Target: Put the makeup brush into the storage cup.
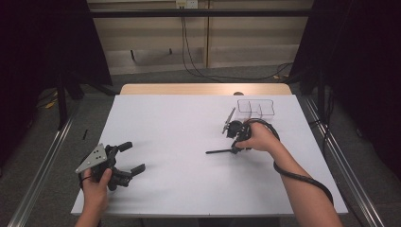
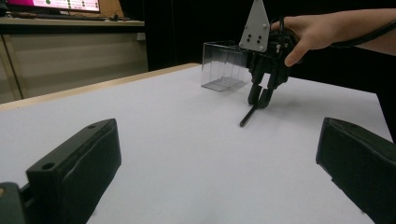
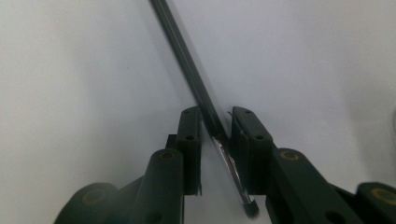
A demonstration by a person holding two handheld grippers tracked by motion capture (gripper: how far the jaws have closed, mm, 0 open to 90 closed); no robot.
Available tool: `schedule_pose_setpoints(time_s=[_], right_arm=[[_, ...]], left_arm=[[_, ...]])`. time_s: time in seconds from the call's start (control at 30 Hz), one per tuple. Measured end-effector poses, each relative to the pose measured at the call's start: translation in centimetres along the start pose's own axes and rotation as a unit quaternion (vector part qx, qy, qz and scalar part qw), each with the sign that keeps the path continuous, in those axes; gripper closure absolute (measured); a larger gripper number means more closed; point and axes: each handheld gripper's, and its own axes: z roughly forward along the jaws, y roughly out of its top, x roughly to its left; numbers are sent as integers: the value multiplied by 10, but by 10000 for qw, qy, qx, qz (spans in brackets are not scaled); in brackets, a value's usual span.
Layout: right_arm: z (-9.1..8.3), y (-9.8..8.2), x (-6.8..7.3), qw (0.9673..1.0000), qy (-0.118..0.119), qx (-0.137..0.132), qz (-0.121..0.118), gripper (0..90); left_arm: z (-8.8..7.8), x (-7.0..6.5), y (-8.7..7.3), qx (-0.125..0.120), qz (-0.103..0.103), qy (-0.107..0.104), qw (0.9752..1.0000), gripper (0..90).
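Grasp stage of a pen pick-up. The right gripper (image 1: pixel 235 144), near the table's (image 1: pixel 179 179) right edge, stands over a dark pen (image 3: pixel 196 88) lying flat on the white top; its jaws, nearly together, flank the pen's end, though whether the pads already pinch it cannot be told. A clear box (image 1: pixel 256 107) sits at the far right corner, a second pen (image 1: pixel 229 119) just beside it. The left gripper (image 1: pixel 126 158) rests near the front left corner, jaws spread, empty. Next move, as judged: a firm pinch, then a level lift toward the box.

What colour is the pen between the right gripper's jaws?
The pen is black, seen best in the right gripper view.
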Motion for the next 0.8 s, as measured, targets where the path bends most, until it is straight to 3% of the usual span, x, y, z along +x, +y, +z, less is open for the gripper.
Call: schedule_pose_setpoints(time_s=[0.2,0.33,0.47,0.63,0.8], right_arm=[[0,2,2,9999,-68,110,-1,767],[0,4,5,9999,-46,161,-23,851],[0,3,7,9998,-121,132,-99,851],[-1,2,8,9999,-83,75,78,852],[-8,3,11,9999,-98,-16,41,852]], left_arm=[[0,0,1,4,10,5,10000,0],[-1,-1,2,12,25,14,10000,0],[-2,0,2,-5,17,45,10000,0],[-2,-1,2,-16,22,63,10000,0],[-1,-1,2,5,22,53,10000,0]])
